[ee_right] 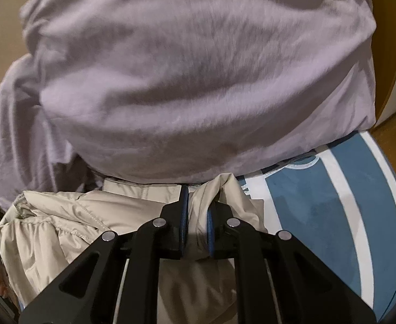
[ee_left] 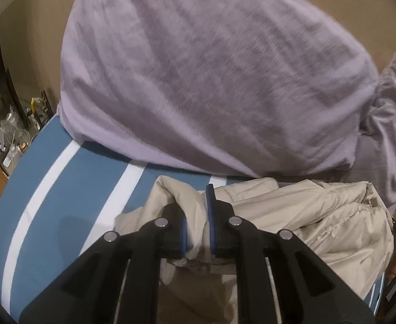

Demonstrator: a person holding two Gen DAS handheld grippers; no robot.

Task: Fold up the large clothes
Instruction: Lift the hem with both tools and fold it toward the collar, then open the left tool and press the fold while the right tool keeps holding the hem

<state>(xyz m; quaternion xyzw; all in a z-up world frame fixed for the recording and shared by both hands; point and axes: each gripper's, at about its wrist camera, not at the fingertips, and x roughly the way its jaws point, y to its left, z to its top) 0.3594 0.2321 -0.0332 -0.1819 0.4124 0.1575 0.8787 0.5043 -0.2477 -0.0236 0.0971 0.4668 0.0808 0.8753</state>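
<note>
left wrist: your left gripper [ee_left: 198, 216] is clenched on a bunched fold of the beige jacket [ee_left: 319, 216], whose bulk stretches away to the right over the blue-and-white striped surface [ee_left: 62, 189]; thin, slick, crinkly fabric. a soft lilac bundle [ee_left: 211, 67] lies just beyond.

right wrist: your right gripper [ee_right: 198, 216] pinches another fold of the jacket [ee_right: 62, 216], the rest spreading leftward, so the garment's length runs between your hands.

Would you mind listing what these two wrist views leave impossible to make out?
- Beige jacket: lower part hidden by the left gripper in the left wrist view; the right gripper covers it likewise.
- Striped bed cover: far end buried under the lilac bedding.
- Shelf clutter, left view: too small and dim.
- Bedding texture, right view: blurred.
</note>
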